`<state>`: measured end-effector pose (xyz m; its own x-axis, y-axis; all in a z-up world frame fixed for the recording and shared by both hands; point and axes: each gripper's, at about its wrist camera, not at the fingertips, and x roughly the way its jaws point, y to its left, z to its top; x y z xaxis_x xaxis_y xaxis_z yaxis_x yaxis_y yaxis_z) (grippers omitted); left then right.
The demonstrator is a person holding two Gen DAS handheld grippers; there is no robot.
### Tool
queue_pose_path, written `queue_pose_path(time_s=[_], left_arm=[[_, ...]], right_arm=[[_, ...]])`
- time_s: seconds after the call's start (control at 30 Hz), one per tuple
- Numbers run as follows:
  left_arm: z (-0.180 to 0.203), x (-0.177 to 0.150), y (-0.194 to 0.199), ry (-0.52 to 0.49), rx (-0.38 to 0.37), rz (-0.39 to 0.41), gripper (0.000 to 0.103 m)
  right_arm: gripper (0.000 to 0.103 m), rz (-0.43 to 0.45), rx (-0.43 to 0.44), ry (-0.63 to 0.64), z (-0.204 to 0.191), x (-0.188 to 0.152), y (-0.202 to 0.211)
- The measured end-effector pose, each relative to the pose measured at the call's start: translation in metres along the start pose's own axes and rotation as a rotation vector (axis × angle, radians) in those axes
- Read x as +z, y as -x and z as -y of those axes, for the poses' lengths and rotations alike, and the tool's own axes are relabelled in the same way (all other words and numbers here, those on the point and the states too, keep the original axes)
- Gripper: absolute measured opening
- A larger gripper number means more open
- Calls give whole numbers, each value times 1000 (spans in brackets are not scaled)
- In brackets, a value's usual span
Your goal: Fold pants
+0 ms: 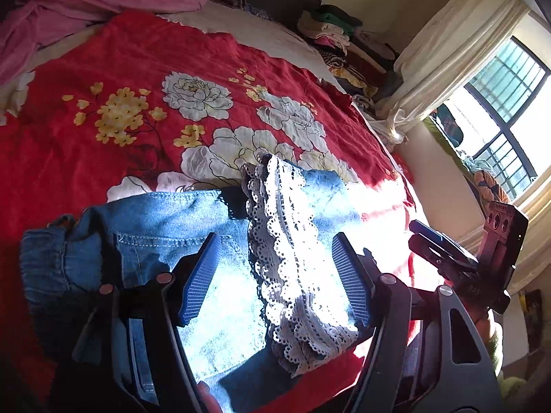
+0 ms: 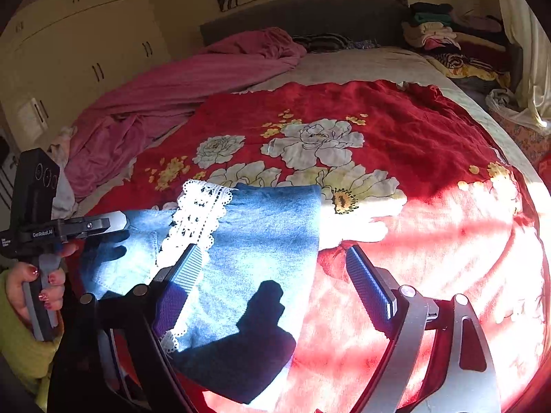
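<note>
- Denim pants (image 1: 144,237) with a white lace trim (image 1: 286,241) are lying folded on the red floral bedspread (image 1: 103,69).
- Left gripper (image 1: 275,282) is hovering over the pants, jaws released, grasping nothing.
- Right gripper (image 2: 275,285) is straddling the pants' right edge, jaws wide apart; smoothing that edge flat looks wise.

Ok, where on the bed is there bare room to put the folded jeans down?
Free: the red floral blanket beyond and right of the jeans, out to the sunlit edge. Crowded: the pink sheet bunched at far left, the stacked clothes at the far right corner.
</note>
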<state>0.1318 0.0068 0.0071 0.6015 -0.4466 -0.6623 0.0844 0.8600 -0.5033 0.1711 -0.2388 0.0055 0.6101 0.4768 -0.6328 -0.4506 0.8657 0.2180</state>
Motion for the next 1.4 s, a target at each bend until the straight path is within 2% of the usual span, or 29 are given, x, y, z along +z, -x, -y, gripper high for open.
queue_pose_path(time_s=[0.13, 0.4, 0.53, 0.7, 0.83, 0.93, 0.97, 1.0, 1.07, 1.17, 1.23, 1.33, 1.4], left_arm=[[3, -22, 9, 5, 13, -14, 59], [6, -55, 12, 39, -16, -82, 59], [10, -67, 5, 52, -18, -120, 59], [20, -79, -11, 67, -55, -181, 59], [22, -81, -23, 88, -39, -200, 59], [22, -80, -35, 113, -26, -206, 44], [23, -79, -39, 115, -22, -205, 30], [22, -79, -43, 127, -33, -208, 26], [24, -80, -45, 135, -24, -214, 24], [34, -83, -31, 77, -41, -212, 21], [38, -88, -21, 19, -9, -200, 21], [31, -96, -29, 31, 19, -216, 22], [33, -98, -32, 4, 41, -213, 24]], right_arm=[[85, -2, -12, -1, -6, -11, 9], [85, -38, -18, 9, -14, -40, 15], [85, -60, -15, -25, -10, -56, 11], [85, -75, -7, -40, -9, -69, 9], [85, -73, 10, -59, -6, -75, 9], [85, -80, 10, -56, -8, -76, 6], [85, -82, 10, -53, -9, -77, 5], [85, -84, 8, -51, -10, -77, 4], [85, -92, 6, -43, -12, -78, 2], [85, -76, 4, -32, -13, -78, 8], [85, -61, 11, -15, -18, -75, 11], [85, -65, -8, 18, -27, -74, 6], [85, -69, -4, 39, -34, -74, 2]])
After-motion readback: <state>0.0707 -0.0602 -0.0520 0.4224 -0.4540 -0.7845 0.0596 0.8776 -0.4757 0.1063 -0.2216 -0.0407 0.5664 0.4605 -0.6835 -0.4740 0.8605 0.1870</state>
